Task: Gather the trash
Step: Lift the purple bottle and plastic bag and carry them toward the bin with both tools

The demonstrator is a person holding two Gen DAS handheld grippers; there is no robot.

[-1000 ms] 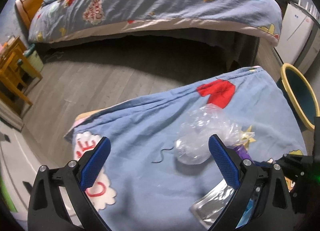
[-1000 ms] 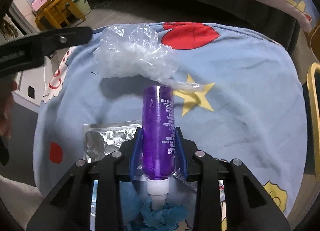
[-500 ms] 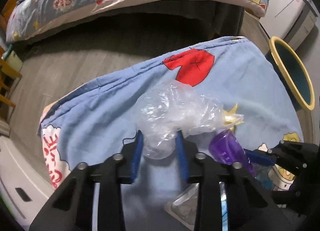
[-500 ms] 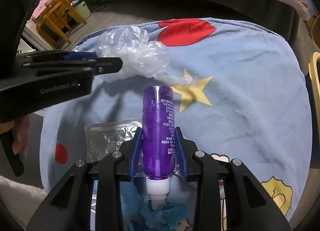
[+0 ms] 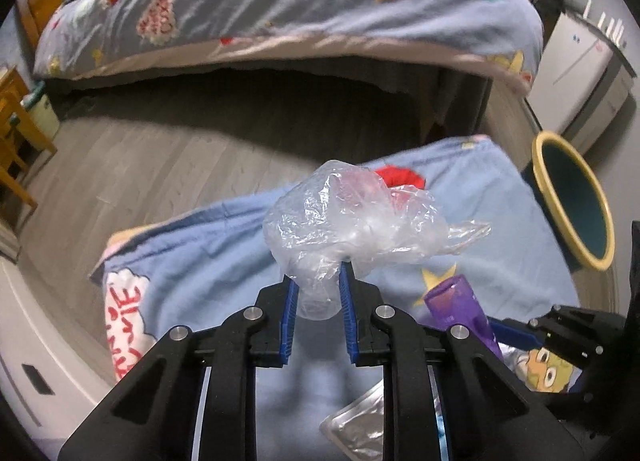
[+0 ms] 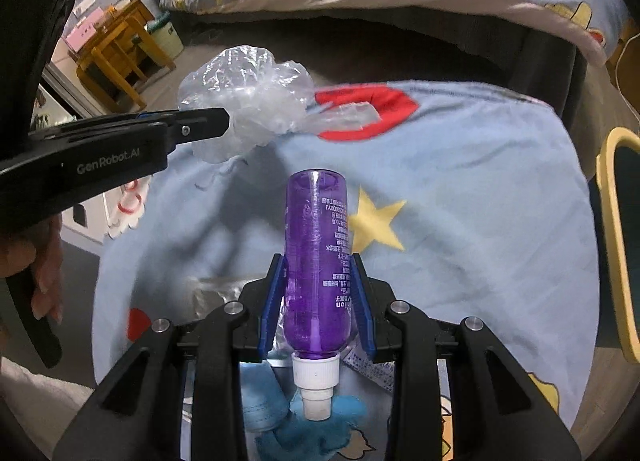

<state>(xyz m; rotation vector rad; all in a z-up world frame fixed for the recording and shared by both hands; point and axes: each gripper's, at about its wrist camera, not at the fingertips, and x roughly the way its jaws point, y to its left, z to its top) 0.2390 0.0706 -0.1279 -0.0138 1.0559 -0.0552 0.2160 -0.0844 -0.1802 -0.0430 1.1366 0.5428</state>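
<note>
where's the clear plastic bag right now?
The clear plastic bag is pinched in the left gripper, above the blue blanket; in the right wrist view it sits upper left, beyond the purple bottle.

1. A light-blue cartoon-print blanket (image 5: 224,261) with a red heart, a yellow star and cartoon faces covers the near surface.
2. A large bed with a matching blue patterned quilt (image 5: 280,9) stands across the grey wood-plank floor (image 5: 132,177).
3. A yellow wooden table (image 6: 116,49) stands at the far left, a pale green-lidded container (image 6: 166,35) just beside it.
4. A white cabinet (image 5: 576,73) stands at the far right.
</note>
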